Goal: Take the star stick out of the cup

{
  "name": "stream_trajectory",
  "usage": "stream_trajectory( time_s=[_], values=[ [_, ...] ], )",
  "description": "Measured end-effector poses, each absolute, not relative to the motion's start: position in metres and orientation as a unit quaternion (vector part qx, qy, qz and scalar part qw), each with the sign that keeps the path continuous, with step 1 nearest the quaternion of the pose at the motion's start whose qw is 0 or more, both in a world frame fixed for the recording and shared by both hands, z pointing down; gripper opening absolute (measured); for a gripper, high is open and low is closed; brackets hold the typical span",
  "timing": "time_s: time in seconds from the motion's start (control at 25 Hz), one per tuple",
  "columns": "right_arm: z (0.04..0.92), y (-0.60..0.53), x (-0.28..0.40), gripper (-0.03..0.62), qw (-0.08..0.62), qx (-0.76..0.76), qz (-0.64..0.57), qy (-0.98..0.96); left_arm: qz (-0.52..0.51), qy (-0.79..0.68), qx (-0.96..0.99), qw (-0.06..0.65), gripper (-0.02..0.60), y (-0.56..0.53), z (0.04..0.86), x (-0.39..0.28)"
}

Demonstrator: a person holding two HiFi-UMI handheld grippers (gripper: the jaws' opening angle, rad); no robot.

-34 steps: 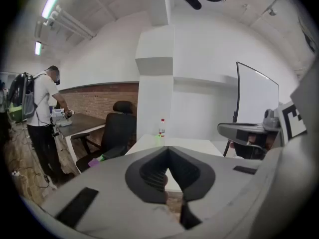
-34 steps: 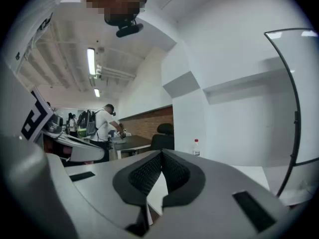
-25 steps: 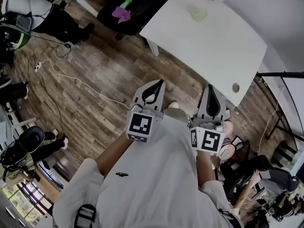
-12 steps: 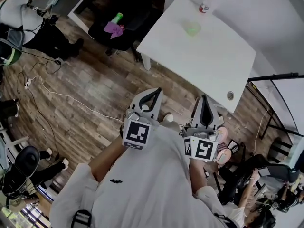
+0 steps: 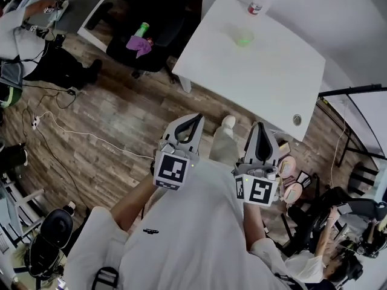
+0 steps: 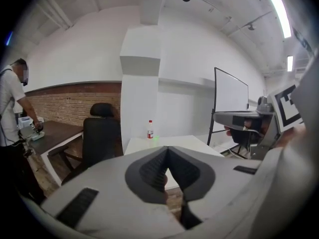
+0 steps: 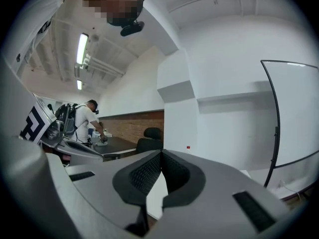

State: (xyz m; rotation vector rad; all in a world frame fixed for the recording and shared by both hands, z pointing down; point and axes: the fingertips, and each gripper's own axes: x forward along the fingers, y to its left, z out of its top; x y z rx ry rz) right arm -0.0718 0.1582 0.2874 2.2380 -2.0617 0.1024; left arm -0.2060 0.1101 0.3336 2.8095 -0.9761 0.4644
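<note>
Located cup (image 5: 244,37) toward far edge of desk (image 5: 266,71), near a bottle (image 5: 257,2). Could not resolve star stick or its long axis at this range. Placed cup ahead of both grippers, beyond the desk's near edge and well apart from each. Read left gripper (image 5: 198,118) as fully closed, nothing between jaws. Read right gripper (image 5: 260,127) as likewise closed and empty. Judged right gripper marginally better lined up with cup.
</note>
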Motion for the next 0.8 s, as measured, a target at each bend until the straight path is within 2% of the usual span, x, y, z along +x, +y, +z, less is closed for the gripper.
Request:
stream_trajectory(
  time_s=[0.48,0.8],
  values=[
    [0.297,0.073,0.010,-0.002,0.026,0.676,0.039,-0.735,0.182,-0.372,0.908,0.067,0.009,0.035,0.346,-0.117],
    [0.282,0.023,0.081,-0.002,0.000,0.621,0.038,-0.783,0.173,-0.413,0.893,0.053,0.009,-0.004,0.325,-0.045]
  ],
)
